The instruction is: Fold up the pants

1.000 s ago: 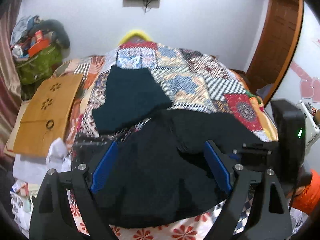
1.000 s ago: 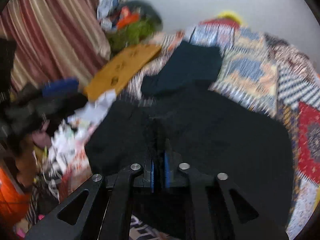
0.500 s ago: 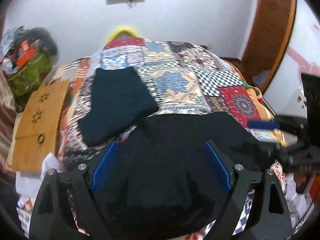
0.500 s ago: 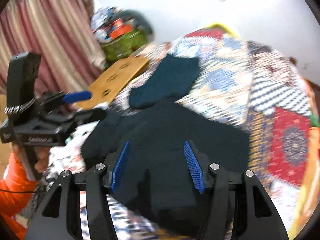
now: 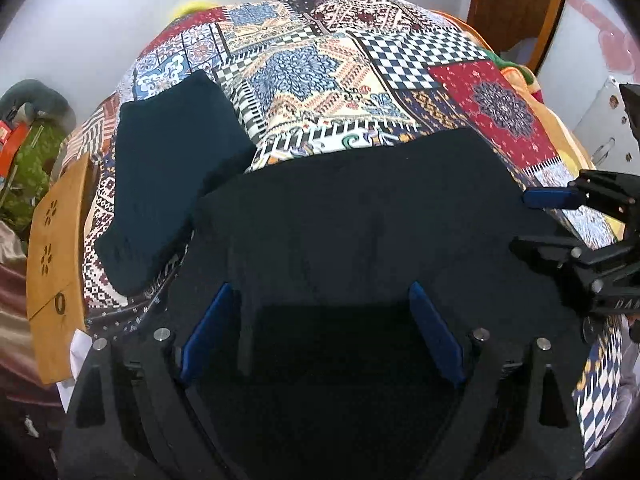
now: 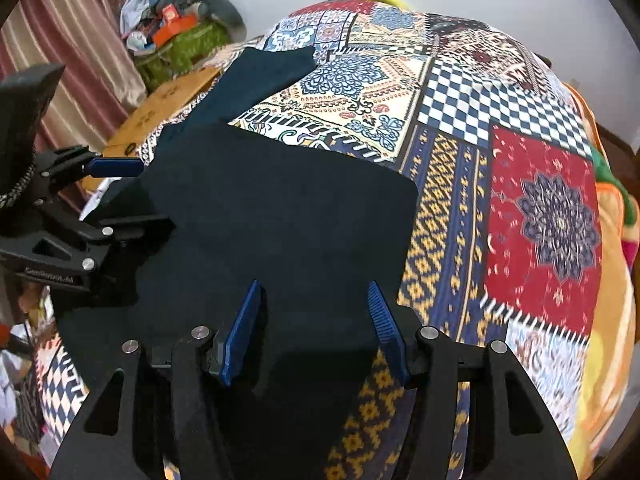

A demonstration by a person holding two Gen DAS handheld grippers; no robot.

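Note:
The black pants (image 5: 360, 208) lie folded flat on the patchwork bedspread (image 5: 320, 64), near its front edge; they also show in the right wrist view (image 6: 280, 208). My left gripper (image 5: 320, 320) is open and empty, just above the pants' near left part. My right gripper (image 6: 316, 320) is open and empty over the pants' near right edge. Each gripper shows in the other's view: the right one (image 5: 560, 220) at the pants' right side, the left one (image 6: 108, 196) at their left side.
A folded dark teal garment (image 5: 168, 176) lies on the bedspread, left of and behind the pants. A tan board (image 5: 56, 248) lies off the bed's left edge. A pile of clutter (image 6: 180, 36) sits in the back left corner. A wooden door (image 5: 516, 0) stands at the back right.
My right gripper let go of the pants, opened and pulled back to their right side. Both grippers now hover lower over the flattened pants.

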